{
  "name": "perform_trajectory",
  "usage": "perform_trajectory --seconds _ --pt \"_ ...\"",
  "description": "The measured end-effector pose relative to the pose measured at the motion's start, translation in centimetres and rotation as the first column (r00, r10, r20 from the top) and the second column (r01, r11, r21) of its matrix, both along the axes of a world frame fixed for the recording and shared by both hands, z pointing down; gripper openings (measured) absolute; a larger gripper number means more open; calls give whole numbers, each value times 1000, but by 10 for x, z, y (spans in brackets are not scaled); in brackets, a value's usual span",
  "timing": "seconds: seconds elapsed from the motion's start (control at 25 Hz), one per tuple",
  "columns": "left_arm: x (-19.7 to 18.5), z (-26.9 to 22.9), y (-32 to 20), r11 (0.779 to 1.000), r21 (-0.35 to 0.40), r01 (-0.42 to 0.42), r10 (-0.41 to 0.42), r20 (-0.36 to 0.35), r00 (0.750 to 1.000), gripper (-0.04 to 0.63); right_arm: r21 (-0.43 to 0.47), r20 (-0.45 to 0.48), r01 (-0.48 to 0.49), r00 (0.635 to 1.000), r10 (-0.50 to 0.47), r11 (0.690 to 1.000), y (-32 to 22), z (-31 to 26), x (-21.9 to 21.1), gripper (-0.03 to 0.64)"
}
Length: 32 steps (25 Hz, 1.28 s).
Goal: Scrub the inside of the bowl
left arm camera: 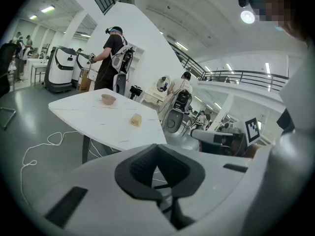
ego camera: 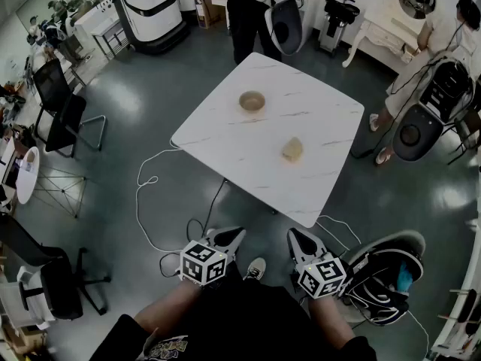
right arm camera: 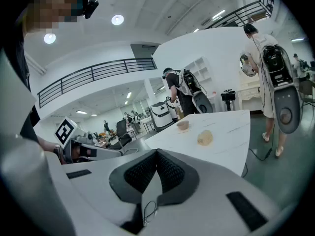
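A small tan bowl [ego camera: 252, 101] stands on the white marble-look table [ego camera: 225, 138], toward its far side. A pale yellow sponge [ego camera: 292, 150] lies nearer me, to the right of the bowl. The bowl [left arm camera: 108, 99] and sponge [left arm camera: 136, 120] appear small in the left gripper view, and the bowl [right arm camera: 183, 125] and sponge [right arm camera: 204, 137] again in the right gripper view. My left gripper [ego camera: 233, 235] and right gripper [ego camera: 295, 237] hang side by side over the floor, well short of the table's near corner. Both are shut and hold nothing.
White cables [ego camera: 150, 201] lie looped on the dark floor by the table's near left. A black backpack unit [ego camera: 387, 277] sits on the floor at my right. Office chairs [ego camera: 64, 115] stand at left. People stand beyond the table [ego camera: 252, 13] and at right [ego camera: 428, 59].
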State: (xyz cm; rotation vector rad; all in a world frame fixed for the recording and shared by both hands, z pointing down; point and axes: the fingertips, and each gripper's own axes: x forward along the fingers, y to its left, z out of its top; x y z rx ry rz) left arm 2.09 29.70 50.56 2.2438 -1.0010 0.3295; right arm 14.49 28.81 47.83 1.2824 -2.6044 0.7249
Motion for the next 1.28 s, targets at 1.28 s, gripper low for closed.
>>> perform_trajectory --seconds 1.28 --pt "-17 -16 -29 999 32 32 -33 45 998 6 1 49 -39 998 39 999 -19 -6 1 21"
